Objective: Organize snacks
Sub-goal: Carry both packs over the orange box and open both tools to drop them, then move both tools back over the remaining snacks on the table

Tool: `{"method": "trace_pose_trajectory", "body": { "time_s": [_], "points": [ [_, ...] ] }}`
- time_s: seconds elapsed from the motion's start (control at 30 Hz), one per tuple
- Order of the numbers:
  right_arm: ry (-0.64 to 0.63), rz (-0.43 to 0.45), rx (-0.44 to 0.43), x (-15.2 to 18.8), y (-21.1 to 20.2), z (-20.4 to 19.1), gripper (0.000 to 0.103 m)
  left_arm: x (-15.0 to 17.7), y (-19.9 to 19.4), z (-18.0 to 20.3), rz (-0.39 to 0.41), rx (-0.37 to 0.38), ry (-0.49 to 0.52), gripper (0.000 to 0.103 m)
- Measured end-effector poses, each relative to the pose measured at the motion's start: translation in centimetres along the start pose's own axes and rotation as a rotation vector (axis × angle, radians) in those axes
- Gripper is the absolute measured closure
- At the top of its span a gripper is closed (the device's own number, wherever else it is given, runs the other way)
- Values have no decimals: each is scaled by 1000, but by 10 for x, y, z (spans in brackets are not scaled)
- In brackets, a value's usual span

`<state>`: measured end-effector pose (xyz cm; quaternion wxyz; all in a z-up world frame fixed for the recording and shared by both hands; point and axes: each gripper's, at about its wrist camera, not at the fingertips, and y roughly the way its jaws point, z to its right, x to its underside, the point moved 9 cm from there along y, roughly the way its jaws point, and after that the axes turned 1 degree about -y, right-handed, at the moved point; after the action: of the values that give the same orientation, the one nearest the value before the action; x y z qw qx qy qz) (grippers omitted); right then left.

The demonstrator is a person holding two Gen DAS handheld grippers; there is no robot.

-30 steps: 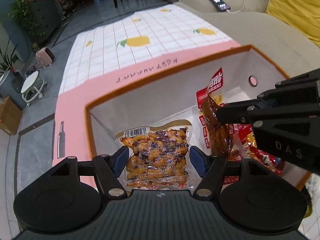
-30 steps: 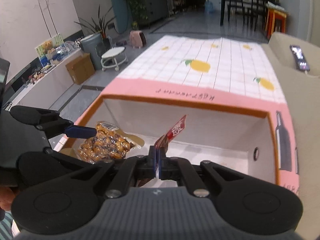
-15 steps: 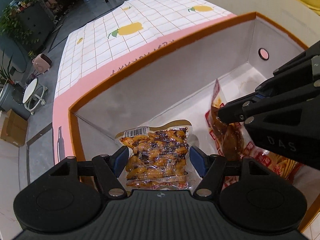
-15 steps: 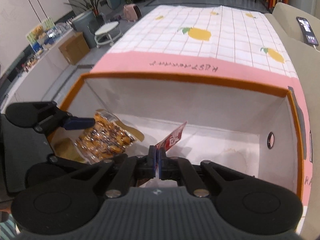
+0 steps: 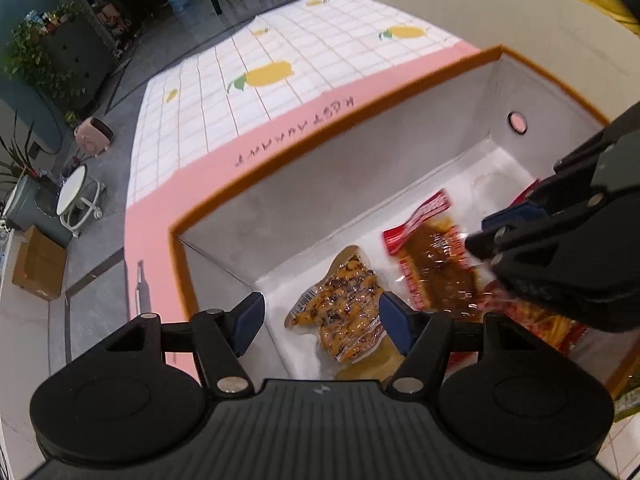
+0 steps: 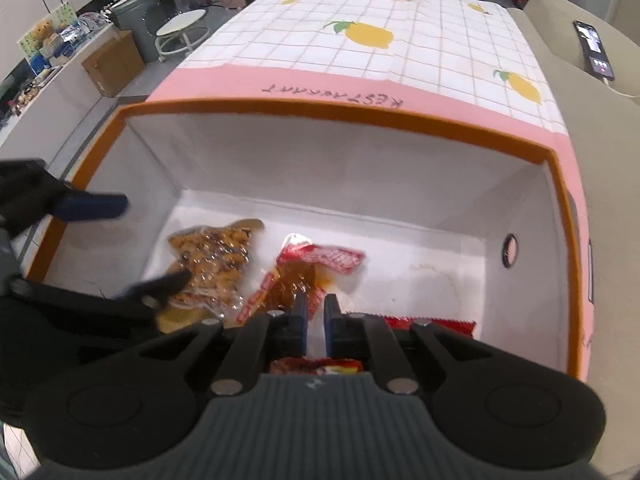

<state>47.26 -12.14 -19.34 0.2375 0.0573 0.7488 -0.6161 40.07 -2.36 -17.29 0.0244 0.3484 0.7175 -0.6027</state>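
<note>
Right gripper [image 6: 316,310] jaws opening, nothing pinched; red snack packet [image 6: 316,264] lying just ahead on box [image 6: 344,114] floor. Your left gripper [image 5: 322,318] hovering spread above peanut pack [image 5: 344,316].

left gripper [image 5: 321,322]: black ribbed body, two round discs at 5 and 7 o'clock, silver screws, blue pads | right gripper [image 6: 316,312]: same build, blue pads

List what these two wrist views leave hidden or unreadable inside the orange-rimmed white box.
- Red snack packet, right wrist view: mostly hidden behind the right gripper.
- Same packet, left wrist view: covered by that gripper's body.
- Brown sauce pouch: print too small to read.
- Box near wall: hidden in both views.
</note>
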Motion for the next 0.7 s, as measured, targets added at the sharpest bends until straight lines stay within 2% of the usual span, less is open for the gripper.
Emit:
{"method": "trace_pose_trajectory", "body": {
  "time_s": [0.07,0.4,0.5,0.7],
  "points": [
    [9,2,10,2,-7,2,73,-2,-10,-2,19,3,-11,26],
    [11,71,24,10,-71,2,59,-4,-73,-9,82,30,-148,26],
    [12,123,21,16,-101,0,55,1,-100,-13,114,38,-191,26],
    [23,241,24,42,-157,-2,51,22,-153,-15,199,58,-287,25]
  ]
}}
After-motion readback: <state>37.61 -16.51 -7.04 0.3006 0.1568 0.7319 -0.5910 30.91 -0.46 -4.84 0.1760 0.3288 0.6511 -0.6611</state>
